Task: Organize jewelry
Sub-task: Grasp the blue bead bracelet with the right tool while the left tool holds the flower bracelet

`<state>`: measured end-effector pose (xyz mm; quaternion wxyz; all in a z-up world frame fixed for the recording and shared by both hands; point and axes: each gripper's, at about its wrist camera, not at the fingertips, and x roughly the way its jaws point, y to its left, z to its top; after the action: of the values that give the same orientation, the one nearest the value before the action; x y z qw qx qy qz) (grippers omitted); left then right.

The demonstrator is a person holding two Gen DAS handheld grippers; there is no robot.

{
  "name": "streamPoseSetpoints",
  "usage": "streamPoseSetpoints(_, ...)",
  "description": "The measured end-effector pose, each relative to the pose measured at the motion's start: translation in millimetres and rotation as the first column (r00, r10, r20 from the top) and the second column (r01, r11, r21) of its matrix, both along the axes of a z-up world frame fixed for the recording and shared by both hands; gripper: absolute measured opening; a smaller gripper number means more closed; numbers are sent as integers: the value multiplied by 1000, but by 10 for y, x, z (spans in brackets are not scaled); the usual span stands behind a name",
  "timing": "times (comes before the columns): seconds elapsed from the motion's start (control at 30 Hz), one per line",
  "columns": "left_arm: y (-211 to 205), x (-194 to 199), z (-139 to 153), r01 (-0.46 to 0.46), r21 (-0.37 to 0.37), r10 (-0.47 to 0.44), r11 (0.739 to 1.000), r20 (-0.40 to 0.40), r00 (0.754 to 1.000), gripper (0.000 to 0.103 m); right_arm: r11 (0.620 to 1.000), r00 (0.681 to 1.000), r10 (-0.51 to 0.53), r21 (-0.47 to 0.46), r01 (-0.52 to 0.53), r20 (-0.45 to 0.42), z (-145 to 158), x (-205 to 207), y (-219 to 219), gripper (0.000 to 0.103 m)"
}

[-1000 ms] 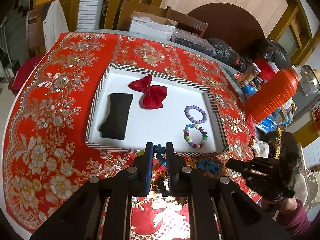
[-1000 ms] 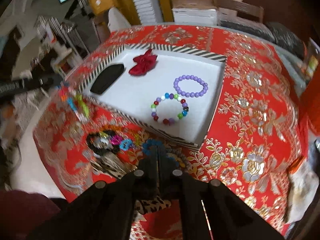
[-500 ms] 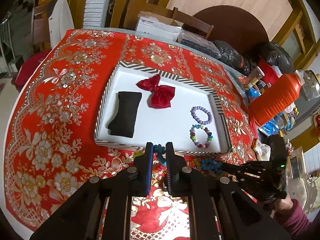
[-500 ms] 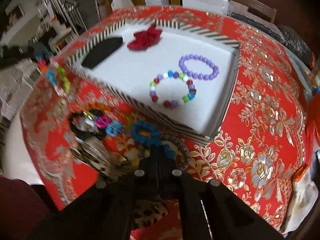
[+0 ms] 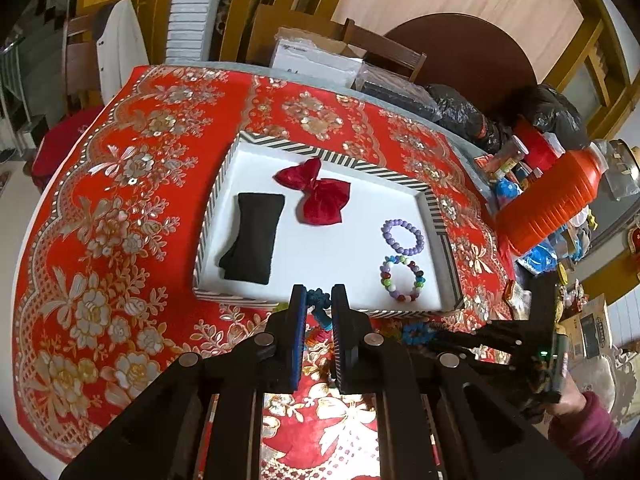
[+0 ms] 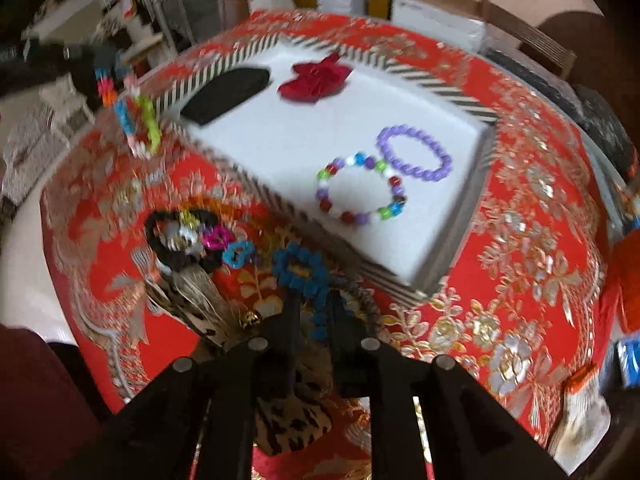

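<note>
The right gripper (image 6: 310, 312) is opening over the blue bracelet (image 6: 300, 268) (low middle) and may snag neighbours; the left gripper (image 5: 319, 308) pinches a colourful bracelet (image 5: 318, 300).

The left gripper (image 5: 319, 304) tilts steeply down over the near edge of the table, its jaws clamped on a colourful bead strand. The right gripper (image 6: 310, 312) points steeply down at the near edge, jaws opening around a blue bead piece; a maroon sleeve (image 5: 592, 436) trails behind it
</note>
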<state>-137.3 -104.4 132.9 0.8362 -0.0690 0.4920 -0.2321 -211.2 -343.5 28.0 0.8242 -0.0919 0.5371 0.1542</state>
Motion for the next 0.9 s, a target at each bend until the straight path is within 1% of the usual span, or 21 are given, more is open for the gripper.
streamPoseSetpoints(0.07,32,4,-19,-9,1,9,1000,-8,1000,0,1000,1000,9,-8,-9,6,-46,38,-7,14)
streamPoseSetpoints(0.1,42,6,-24,-11,0,11,1000,-10,1000,0,1000,1000,11,6,-11,9,-50,57,-20,14)
streamPoseSetpoints(0.17,59,9,-33,-16,-1,16,1000,-12,1000,0,999,1000,0,39,1,-12,-51,81,-64,14)
streamPoseSetpoints(0.23,66,13,-42,-18,-3,18,1000,-13,1000,0,998,1000,-10,63,11,-17,-42,74,-88,3)
streamPoseSetpoints(0.27,65,18,-44,-19,-4,19,1000,-14,1000,0,996,1000,-18,85,20,-16,-25,57,-116,0)
streamPoseSetpoints(0.4,41,39,-13,-12,-5,11,1000,-7,1000,0,977,997,-79,198,77,3,154,-18,-246,0)
streamPoseSetpoints(0.5,11,59,47,-4,-6,4,1000,7,1000,0,964,993,-109,247,97,36,335,-72,-332,0)
streamPoseSetpoints(0.53,-4,65,69,-1,-4,1,1000,14,1000,0,964,993,-110,247,97,43,374,-69,-340,0)
streamPoseSetpoints(0.6,-24,73,96,3,-6,-3,1000,20,1000,0,982,993,-88,175,74,74,385,-75,-299,0)
streamPoseSetpoints(0.63,-36,75,106,6,-6,-6,1000,22,1000,0,985,994,-83,155,70,77,370,-72,-279,1)
streamPoseSetpoints(0.67,-47,71,113,10,-4,-10,1000,26,1000,0,989,996,-71,137,62,61,312,-51,-249,8)
streamPoseSetpoints(0.7,-46,72,113,11,-3,-11,1000,26,1000,0,990,997,-64,132,58,42,265,-37,-232,20)
streamPoseSetpoints(0.73,-44,72,107,9,-4,-9,1000,23,1000,0,991,998,-58,122,54,31,215,-29,-210,23)
streamPoseSetpoints(0.83,-22,64,81,1,-7,-1,1000,12,1000,0,996,1000,-12,88,10,21,90,-11,-117,23)
streamPoseSetpoints(0.9,0,55,62,-5,-6,5,1000,6,1000,0,999,1000,11,48,-11,15,4,51,-68,23)
